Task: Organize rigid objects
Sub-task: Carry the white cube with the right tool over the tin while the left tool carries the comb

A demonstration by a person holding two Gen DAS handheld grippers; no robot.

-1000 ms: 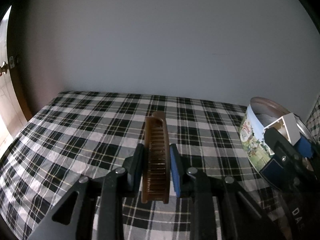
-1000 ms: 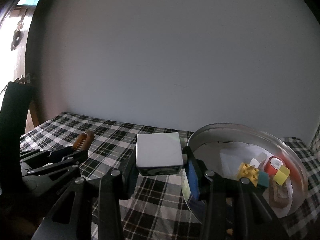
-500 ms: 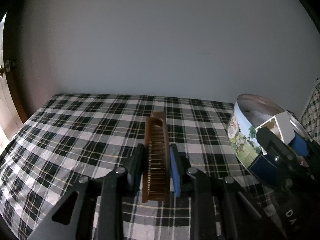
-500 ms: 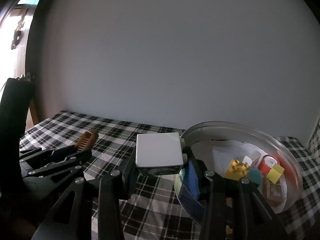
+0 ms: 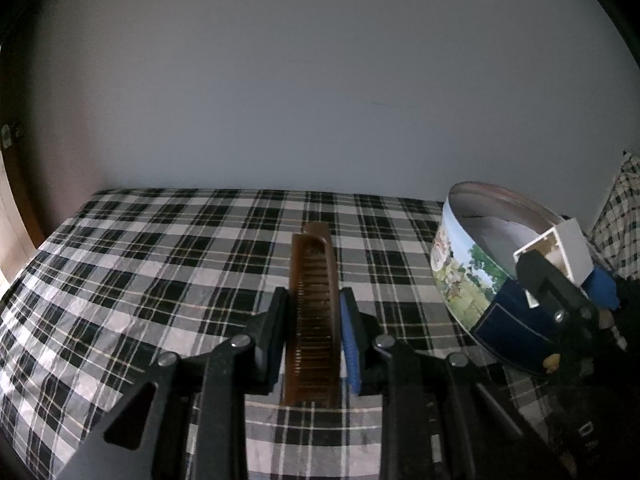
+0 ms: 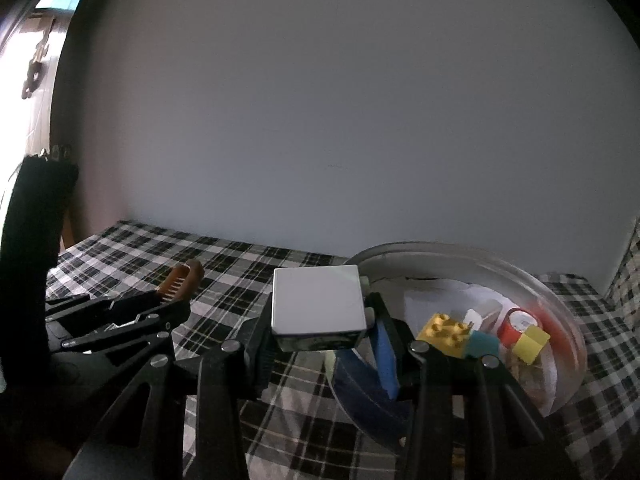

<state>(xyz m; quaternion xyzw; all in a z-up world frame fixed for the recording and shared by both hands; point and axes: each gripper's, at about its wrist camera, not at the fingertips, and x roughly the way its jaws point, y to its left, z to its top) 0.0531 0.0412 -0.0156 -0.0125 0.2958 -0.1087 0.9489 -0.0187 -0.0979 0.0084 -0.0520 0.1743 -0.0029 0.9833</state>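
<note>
Both tongs are loaded: the left gripper [image 5: 313,332] is clamped tight on a brown comb [image 5: 312,312], the right gripper [image 6: 320,330] on a white box [image 6: 318,306], carried mid-delivery, so next they probably get lowered into the round tin [image 6: 568,320] just right of them.

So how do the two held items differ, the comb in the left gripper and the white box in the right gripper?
The comb is brown, long and thin; the white box is squat and square with a plain flat top. The comb runs lengthwise between the left gripper, sticking out well past its fingertips; the box sits crosswise in the right gripper, which stands wider. The box is nearer the round tin. Both are clamped and held above the checked cloth.
</note>
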